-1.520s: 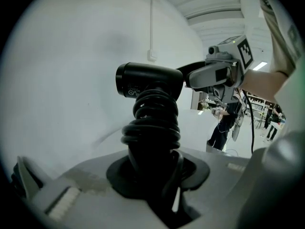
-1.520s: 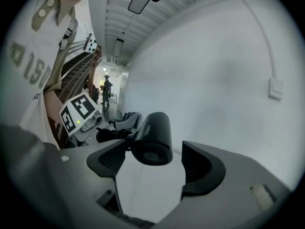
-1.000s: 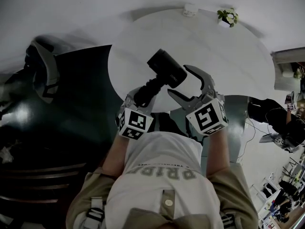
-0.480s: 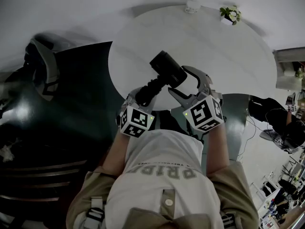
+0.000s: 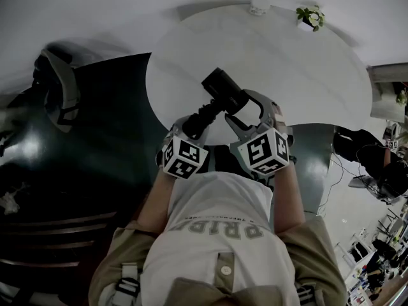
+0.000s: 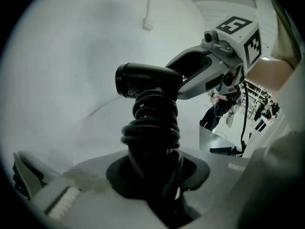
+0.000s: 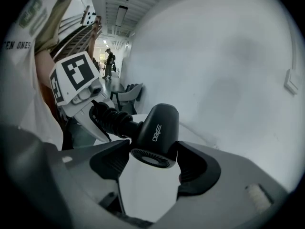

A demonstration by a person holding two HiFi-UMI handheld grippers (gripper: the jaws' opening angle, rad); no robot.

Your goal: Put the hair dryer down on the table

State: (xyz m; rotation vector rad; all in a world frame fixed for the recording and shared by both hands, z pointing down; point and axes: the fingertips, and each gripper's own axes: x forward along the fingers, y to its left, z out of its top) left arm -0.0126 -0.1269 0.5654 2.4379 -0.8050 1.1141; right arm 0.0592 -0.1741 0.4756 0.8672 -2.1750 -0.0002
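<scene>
dryer: the dryer (image 5: 224,93) is held up over the near edge of the round desk (image 5: 299,69), not resting on it; barrel points away and left, handle slopes back toward the person
left hand-held gripper: the left hand-held gripper (image 5: 194,123) is clamped at about half opening on the handle, which has the cord (image 6: 151,123) coiled round it; no change in this grip over the last second
right hand-held gripper: the right hand-held gripper (image 5: 245,107) was standing off to the right of the barrel a second ago, jaws at their widest; it has since swung in and now straddles the grilled rear end of the barrel; jaws wide but closing; pads just beside the barrel on either side, firm contact not evident
change: one-handed carry turning into a two-handed one; dryer itself has barely shifted over the desk
meaning for task: judged a steadying move ahead of the lowering; set-down not yet begun
next need: judged that the right jaws should seat on the barrel, then both lower together until the dryer lies on the desk
risk: round barrel may slip or roll in a loose grip
</scene>
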